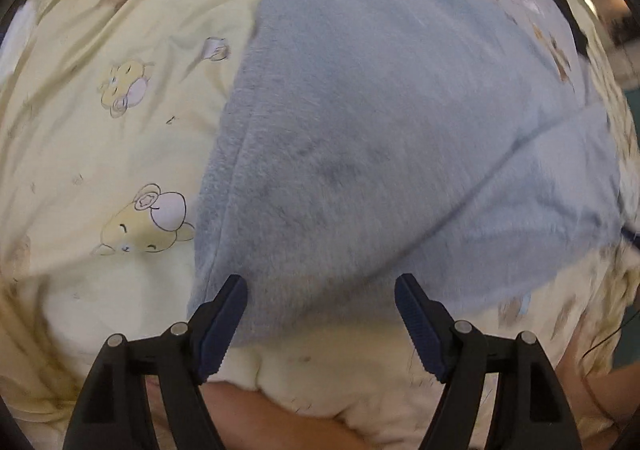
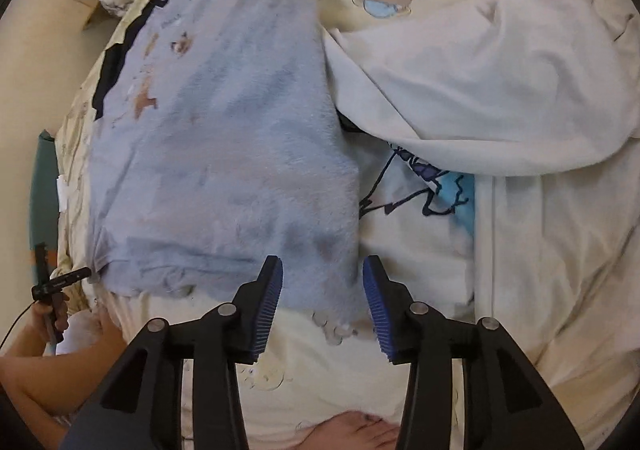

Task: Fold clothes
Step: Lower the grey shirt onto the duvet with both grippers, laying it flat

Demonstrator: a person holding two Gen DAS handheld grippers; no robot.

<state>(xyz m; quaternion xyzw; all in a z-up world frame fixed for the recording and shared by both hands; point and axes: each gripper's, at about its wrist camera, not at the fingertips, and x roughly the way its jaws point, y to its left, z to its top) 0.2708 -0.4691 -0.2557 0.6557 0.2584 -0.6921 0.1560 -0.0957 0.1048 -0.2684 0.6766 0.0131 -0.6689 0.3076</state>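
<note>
My left tongs (image 1: pixel 320 290) point straight down over the near edge of the blue fleece garment (image 1: pixel 380 122), jaws wide apart and gripping nothing. My right tongs (image 2: pixel 322 282) tilt steeply down at the garment's near corner (image 2: pixel 224 154), jaws partly apart, also empty. The garment lies folded flat on the yellow cartoon-print bedsheet (image 1: pixel 100 122); a white garment (image 2: pixel 500 90) is heaped at 2 o'clock of it.

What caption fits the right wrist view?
Open right hand-held gripper over a folded blue fleece garment on a yellow bedsheet.
</note>
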